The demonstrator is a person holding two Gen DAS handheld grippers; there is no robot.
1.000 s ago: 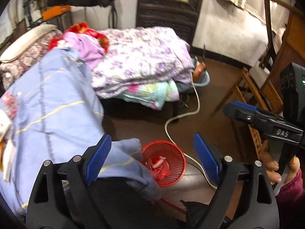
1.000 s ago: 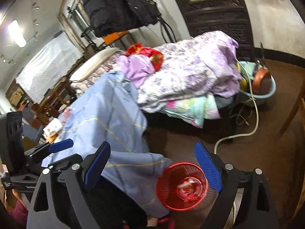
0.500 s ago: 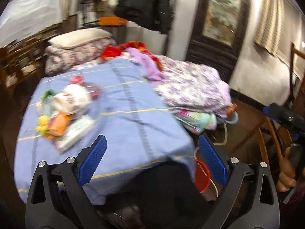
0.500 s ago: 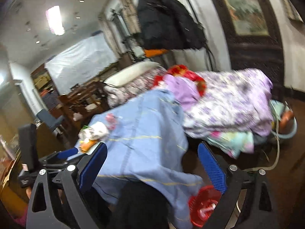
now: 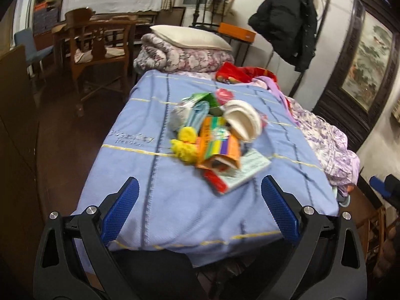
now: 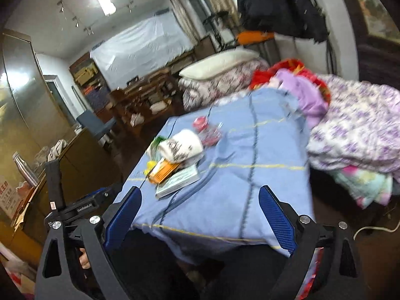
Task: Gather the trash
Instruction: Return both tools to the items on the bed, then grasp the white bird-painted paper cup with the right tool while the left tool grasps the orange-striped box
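A pile of trash [image 5: 215,135] lies on the blue blanket [image 5: 175,212]: an orange pack [image 5: 220,147], yellow scraps [image 5: 185,142], a white paper cup [image 5: 242,120] and a flat pale packet [image 5: 247,170]. My left gripper [image 5: 200,210] hovers open and empty at the blanket's near edge, short of the pile. In the right wrist view the same pile [image 6: 175,160] sits left of centre on the blanket [image 6: 250,175]. My right gripper [image 6: 200,221] is open and empty too, near the blanket's corner. The left gripper's body [image 6: 72,207] shows at the lower left there.
A folded quilt with a pillow [image 5: 187,47] lies behind the blanket, and purple floral bedding [image 5: 327,145] lies to its right. A wooden chair [image 5: 97,42] stands at the back left. A cabinet with a steel bottle [image 6: 25,172] is left. A white cord [image 6: 375,228] lies on the floor.
Both views have swung away from the red basket on the floor, up and across to the blanket top with the trash pile. Both grippers stayed open and empty.
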